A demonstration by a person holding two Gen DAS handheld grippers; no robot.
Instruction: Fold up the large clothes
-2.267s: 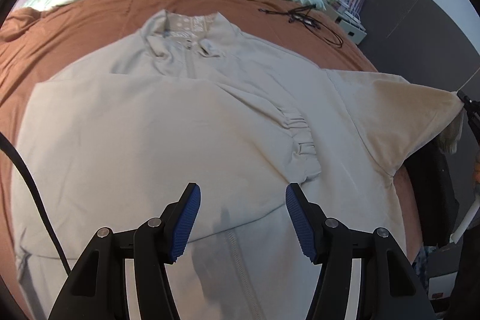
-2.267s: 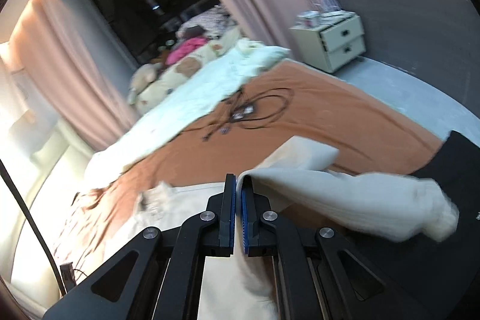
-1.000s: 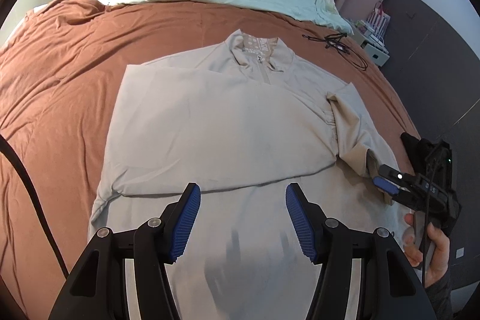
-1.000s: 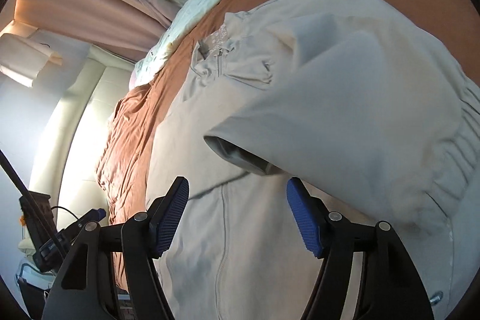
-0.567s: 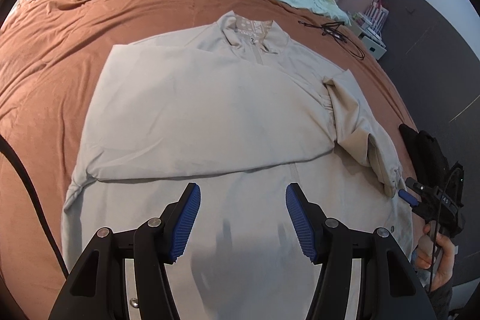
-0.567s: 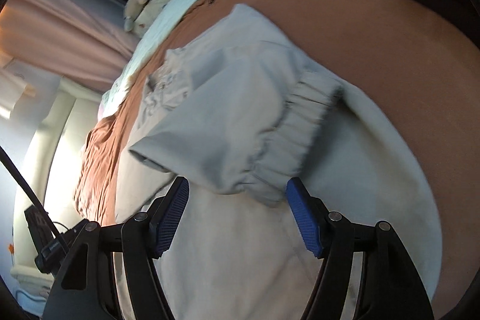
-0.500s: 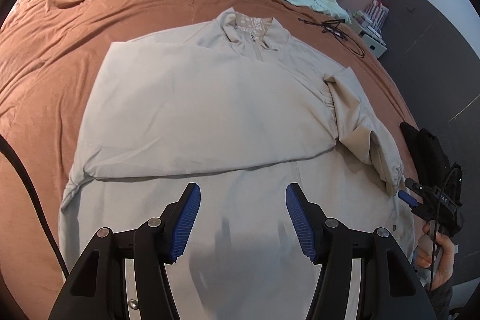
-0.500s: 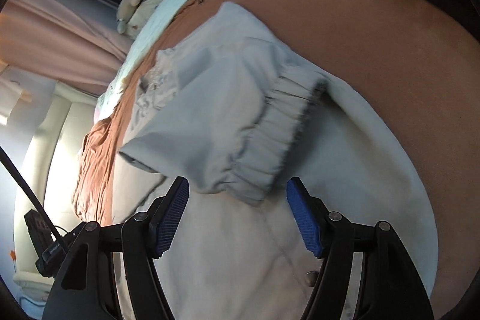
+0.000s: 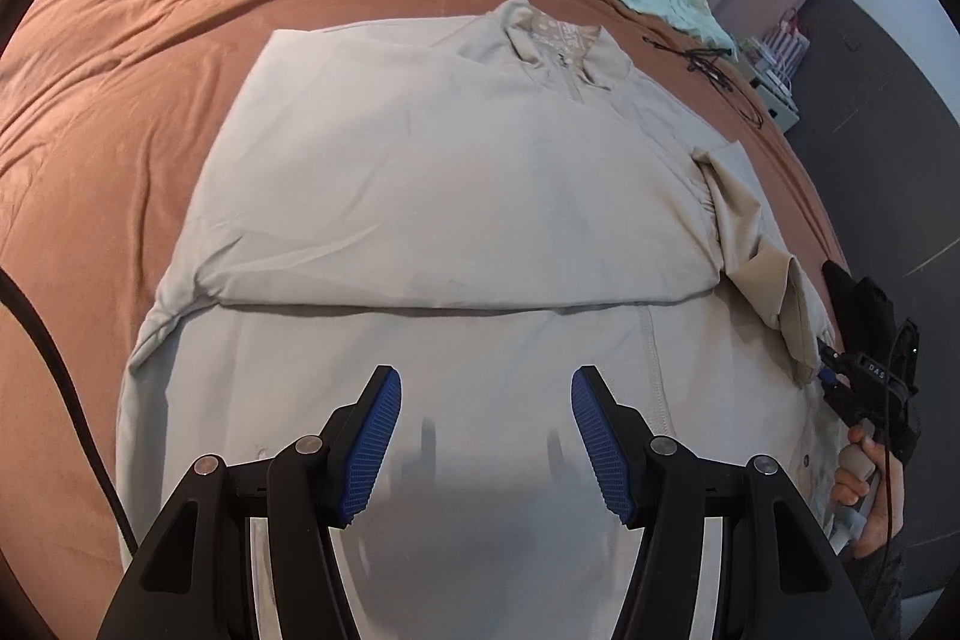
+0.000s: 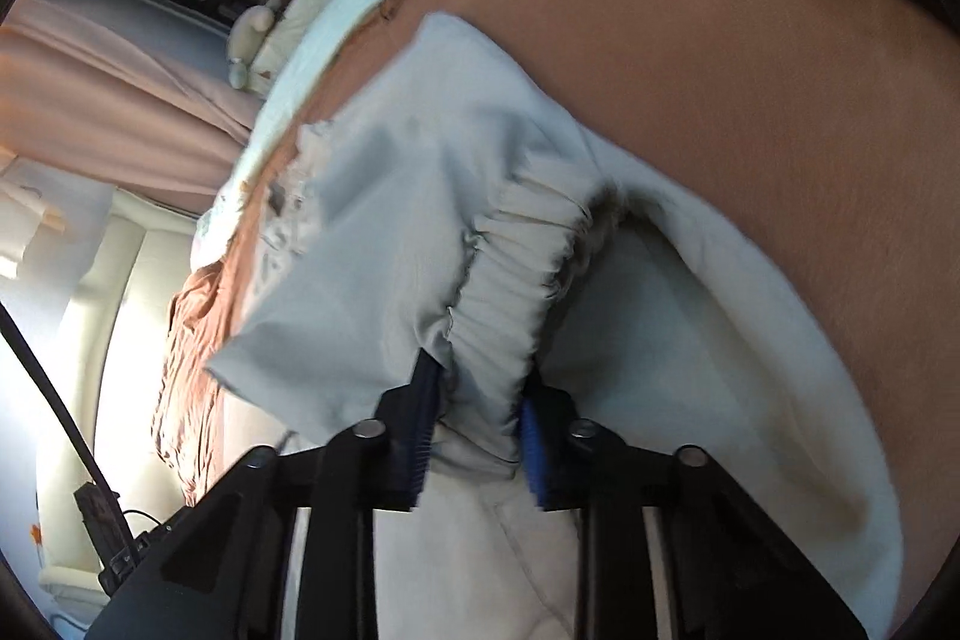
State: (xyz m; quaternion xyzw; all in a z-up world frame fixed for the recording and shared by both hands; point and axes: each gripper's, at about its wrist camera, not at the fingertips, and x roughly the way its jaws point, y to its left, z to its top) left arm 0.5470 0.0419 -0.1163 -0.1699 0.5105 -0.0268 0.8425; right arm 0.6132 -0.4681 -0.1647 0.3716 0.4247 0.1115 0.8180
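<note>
- Right wrist view: the right gripper [image 10: 477,436] has just been closing, and the gathered elastic cuff [image 10: 510,292] of the folded sleeve sits between its blue pads, pinched there.
- From that tool the sleeve [image 10: 384,244] runs away toward 11 o'clock, its long axis pointing at the collar end of the jacket.
- Left wrist view: the beige jacket [image 9: 444,196] lies flat on the brown bedspread [image 9: 138,58], collar at 12 o'clock, hem at 6 o'clock.
- One sleeve is already laid across the chest; the other sleeve hangs along the 3 o'clock edge.
- The left gripper [image 9: 483,436] hovers unclenched and empty over the hem, pitched steeply down.
- The right hand [image 9: 867,484] is nearer the loose sleeve, so I judge the next fold is its job.
</note>
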